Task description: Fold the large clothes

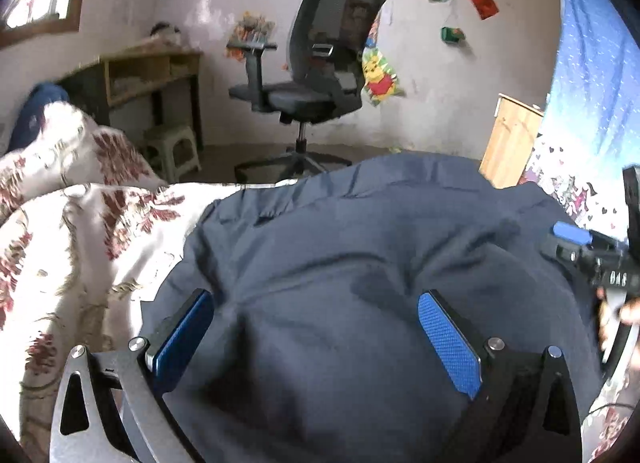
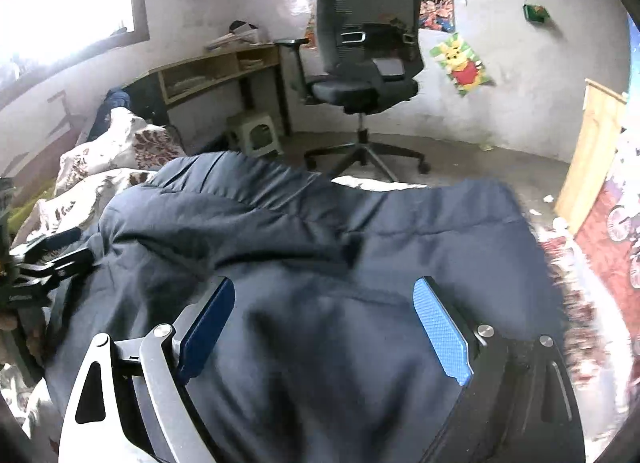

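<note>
the dark navy garment (image 1: 360, 263) lies spread over the floral bedspread (image 1: 100, 231), filling the lower half of both wrist views, its far edge running from about 9 o'clock to 3 o'clock across the frames, in front of the office chair (image 1: 320, 63) that stands at 12 o'clock beyond the bed. the left gripper (image 1: 316, 335) has its jaws standing wide apart over the cloth, the blue pads on either side of a puckered ridge of fabric; the pads do not look pressed onto it, so i judge nothing is gripped. the right gripper (image 2: 324, 331) is likewise spread wide above the cloth with nothing pinched. in the left view the right gripper shows at roughly 3 o'clock at the garment's right margin; in the right view the left gripper appears at about 9 o'clock, near the garment's left side. so the two tools sit side by side along the near part of the garment, and its width looks to run between them. the garment stretches away toward 12 o'clock from both, so the coming move likely turns on each tool taking its own side. the left one is nearer the edge beside the bedspread, the right nearer the edge toward the wooden cabinet (image 2: 592, 151) at 3 o'clock. whether either pad touches the cloth i cannot tell.
</note>
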A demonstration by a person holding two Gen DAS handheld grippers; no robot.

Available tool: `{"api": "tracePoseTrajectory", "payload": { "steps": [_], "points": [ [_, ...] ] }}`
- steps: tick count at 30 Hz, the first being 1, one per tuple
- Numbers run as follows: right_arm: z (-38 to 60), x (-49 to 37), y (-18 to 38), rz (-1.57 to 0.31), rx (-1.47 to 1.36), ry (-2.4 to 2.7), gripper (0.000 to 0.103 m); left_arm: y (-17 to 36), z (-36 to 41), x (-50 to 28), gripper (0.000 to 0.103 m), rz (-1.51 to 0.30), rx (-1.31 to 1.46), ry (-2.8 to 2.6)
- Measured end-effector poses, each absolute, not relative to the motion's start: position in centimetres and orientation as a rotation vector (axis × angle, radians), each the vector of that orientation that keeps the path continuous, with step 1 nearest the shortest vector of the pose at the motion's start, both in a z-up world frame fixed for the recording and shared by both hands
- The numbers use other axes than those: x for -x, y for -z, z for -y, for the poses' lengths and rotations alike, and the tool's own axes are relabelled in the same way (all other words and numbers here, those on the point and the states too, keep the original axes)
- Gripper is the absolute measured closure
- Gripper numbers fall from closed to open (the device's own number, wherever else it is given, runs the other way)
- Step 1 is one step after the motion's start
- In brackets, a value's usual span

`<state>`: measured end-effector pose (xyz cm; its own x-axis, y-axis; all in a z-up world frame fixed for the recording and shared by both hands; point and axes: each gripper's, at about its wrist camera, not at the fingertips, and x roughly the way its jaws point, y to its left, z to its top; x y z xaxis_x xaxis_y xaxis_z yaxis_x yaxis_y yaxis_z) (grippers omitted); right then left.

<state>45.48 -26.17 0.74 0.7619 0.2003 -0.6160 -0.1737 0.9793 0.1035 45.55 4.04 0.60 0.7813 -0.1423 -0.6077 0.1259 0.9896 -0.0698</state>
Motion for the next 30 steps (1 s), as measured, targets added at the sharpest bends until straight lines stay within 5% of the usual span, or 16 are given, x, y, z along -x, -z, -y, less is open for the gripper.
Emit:
{"api": "tracePoseTrajectory", "payload": {
  "steps": [12, 18, 30],
  "points": [
    [32.5, -44.6, -2.8, -0.756, 0.027, -0.1, 0.015, -0.3, -13.7, -42.1, 0.0, -0.779, 0.137, 0.201],
    [36.6, -45.0, -0.8, -0.804, -0.064, -0.057, 0.015, 2.6, -18.4, -44.6, 0.0, -0.92, 0.374, 0.261],
    [41.9, -46.7, 7.3, -0.898, -0.416, -0.218, 0.006, 6.0, -16.6, -47.4, 0.0, -1.063, 0.423, 0.417]
  ]
}}
